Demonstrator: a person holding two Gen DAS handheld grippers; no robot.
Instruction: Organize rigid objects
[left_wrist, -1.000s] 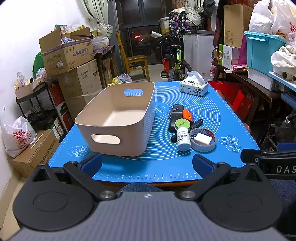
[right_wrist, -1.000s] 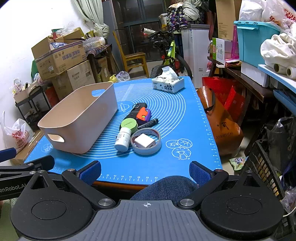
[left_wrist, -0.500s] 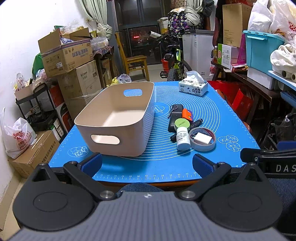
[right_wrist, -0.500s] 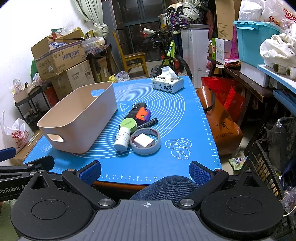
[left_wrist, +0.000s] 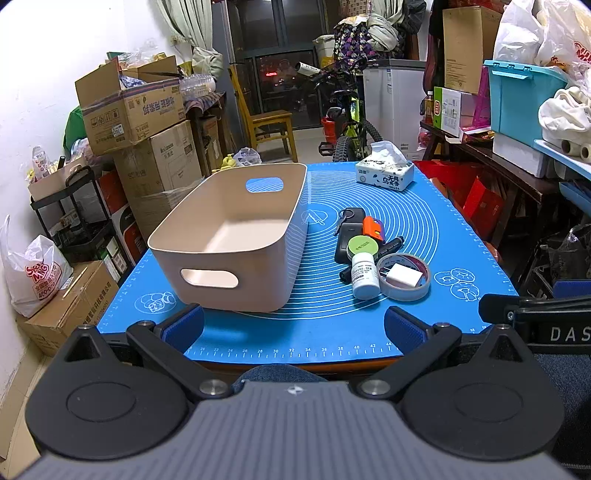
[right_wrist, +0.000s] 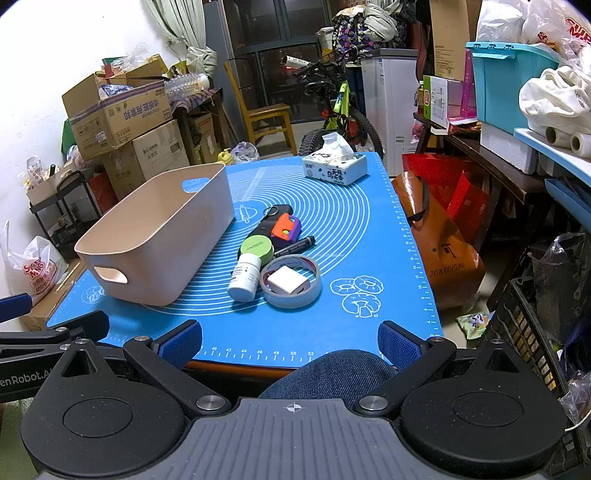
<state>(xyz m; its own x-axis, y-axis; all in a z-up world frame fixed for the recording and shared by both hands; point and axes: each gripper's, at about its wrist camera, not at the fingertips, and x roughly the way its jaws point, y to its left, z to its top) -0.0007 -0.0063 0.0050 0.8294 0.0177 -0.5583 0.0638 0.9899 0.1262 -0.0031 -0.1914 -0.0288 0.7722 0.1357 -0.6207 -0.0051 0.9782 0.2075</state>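
An empty beige bin (left_wrist: 236, 236) (right_wrist: 159, 236) with handle holes stands on the left of the blue mat (left_wrist: 369, 317) (right_wrist: 354, 206). To its right lies a cluster: a white pill bottle (left_wrist: 364, 275) (right_wrist: 244, 277), a tape roll (left_wrist: 421, 284) (right_wrist: 291, 295) with a white charger (left_wrist: 402, 276) (right_wrist: 288, 282) inside, a green round tin (left_wrist: 364, 245) (right_wrist: 256, 246), a black marker (right_wrist: 295, 245), an orange and purple cutter (left_wrist: 373, 229) (right_wrist: 285, 228) and a black key fob (left_wrist: 347, 225) (right_wrist: 275, 213). My left gripper (left_wrist: 293, 325) and right gripper (right_wrist: 290, 338) both hang open at the table's near edge, holding nothing.
A tissue box (left_wrist: 384, 175) (right_wrist: 334, 170) sits at the mat's far end. A denim-clad knee (right_wrist: 332, 373) shows under the near edge. Cardboard boxes (left_wrist: 136, 110) stack on the left, a bicycle (left_wrist: 347, 122) stands behind, and an orange bag (right_wrist: 443, 243) and shelves crowd the right.
Both views have shifted only slightly; the objects on the mat have not moved and both grippers stay open.
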